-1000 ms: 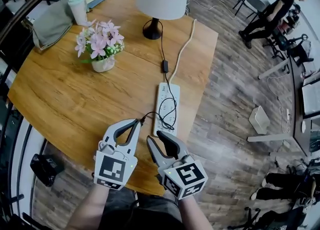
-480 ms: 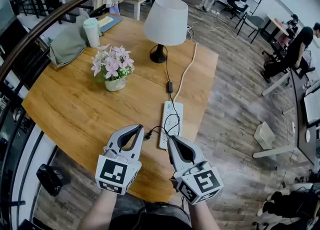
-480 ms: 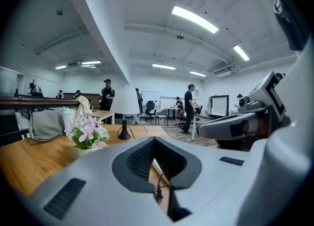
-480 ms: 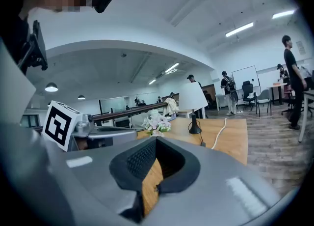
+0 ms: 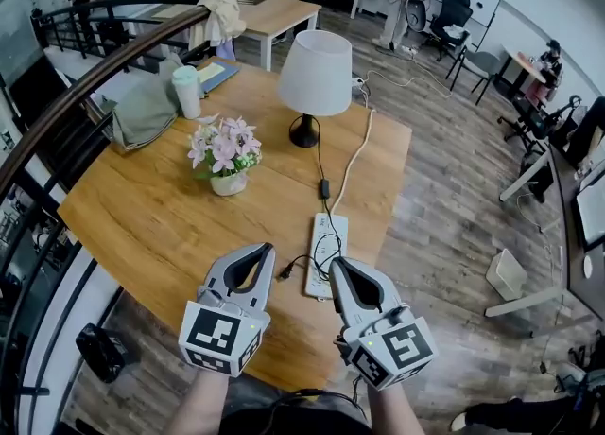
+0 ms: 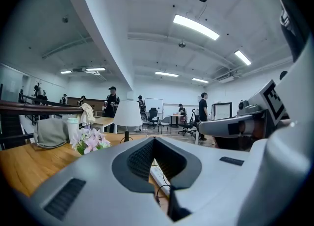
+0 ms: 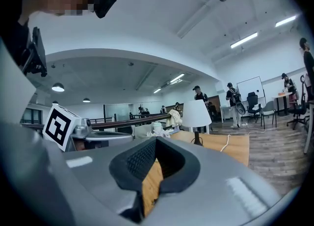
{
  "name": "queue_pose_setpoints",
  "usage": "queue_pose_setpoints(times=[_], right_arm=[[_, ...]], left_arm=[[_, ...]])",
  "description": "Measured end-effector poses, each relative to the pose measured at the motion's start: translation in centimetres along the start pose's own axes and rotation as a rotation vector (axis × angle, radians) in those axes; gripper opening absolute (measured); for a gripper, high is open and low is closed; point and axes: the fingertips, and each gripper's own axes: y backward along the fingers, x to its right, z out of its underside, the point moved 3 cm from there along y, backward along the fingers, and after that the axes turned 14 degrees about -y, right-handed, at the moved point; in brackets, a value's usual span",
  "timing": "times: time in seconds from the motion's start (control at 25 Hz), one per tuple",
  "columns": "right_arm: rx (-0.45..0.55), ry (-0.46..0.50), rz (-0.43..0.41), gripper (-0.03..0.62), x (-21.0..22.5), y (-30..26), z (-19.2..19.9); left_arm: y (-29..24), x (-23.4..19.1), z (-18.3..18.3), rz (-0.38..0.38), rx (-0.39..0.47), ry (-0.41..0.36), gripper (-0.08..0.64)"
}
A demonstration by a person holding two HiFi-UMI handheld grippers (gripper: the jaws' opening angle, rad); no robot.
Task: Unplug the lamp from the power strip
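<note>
The white-shaded lamp (image 5: 317,72) stands at the far side of the wooden table (image 5: 151,225). Its black cord (image 5: 321,164) runs to the white power strip (image 5: 327,234) and loops over it. The black plug (image 5: 282,273) lies on the table left of the strip, out of the sockets. My left gripper (image 5: 267,250) is shut just left of the plug with nothing between its jaws. My right gripper (image 5: 335,263) is shut and empty over the strip's near end. The left gripper view shows the strip (image 6: 159,176) through the jaws.
A pot of pink flowers (image 5: 225,151) stands mid-table, with a cup (image 5: 189,91) and a grey cloth (image 5: 142,112) at the far left. The strip's white cable (image 5: 354,154) runs off the far edge. A railing (image 5: 85,93) curves along the left. The near table edge is under both grippers.
The right gripper's jaws have closed. Both grippers have stayed near the strip's near end while the head view lifted, and the plug lies a little farther back beside the left gripper.
</note>
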Motion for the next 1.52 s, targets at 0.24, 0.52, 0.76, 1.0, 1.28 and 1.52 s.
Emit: queue_pose_setpoints(times=[0.24,0.52,0.76,1.0,1.28,1.52], right_arm=[[0.040,0.017,-0.033,0.008,-0.8,0.9,-2.0],[0.090,0.031,-0.079,0.008,-2.2,1.6,-3.9],[0.147,0.015,-0.134,0.008,-3.6,2.0,-5.7],[0.180,0.028,-0.157,0.008,-3.7,2.2,-6.7],[0.172,0.055,-0.145,0.008,-3.5,2.5,-7.0],[0.170,0.063,-0.149,0.008,-3.5,2.7,-7.1]], left_arm=[[1.0,-0.1,-2.4,-0.024,0.030,0.000,-0.006],[1.8,0.5,-5.0,-0.034,0.071,-0.011,-0.006],[2.5,0.1,-6.3,-0.054,0.089,-0.030,-0.006],[2.6,-0.1,-7.4,-0.073,0.118,-0.038,-0.006],[2.8,-0.3,-8.3,-0.079,0.146,-0.012,-0.006],[2.8,-0.2,-8.5,-0.085,0.151,-0.001,-0.006]])
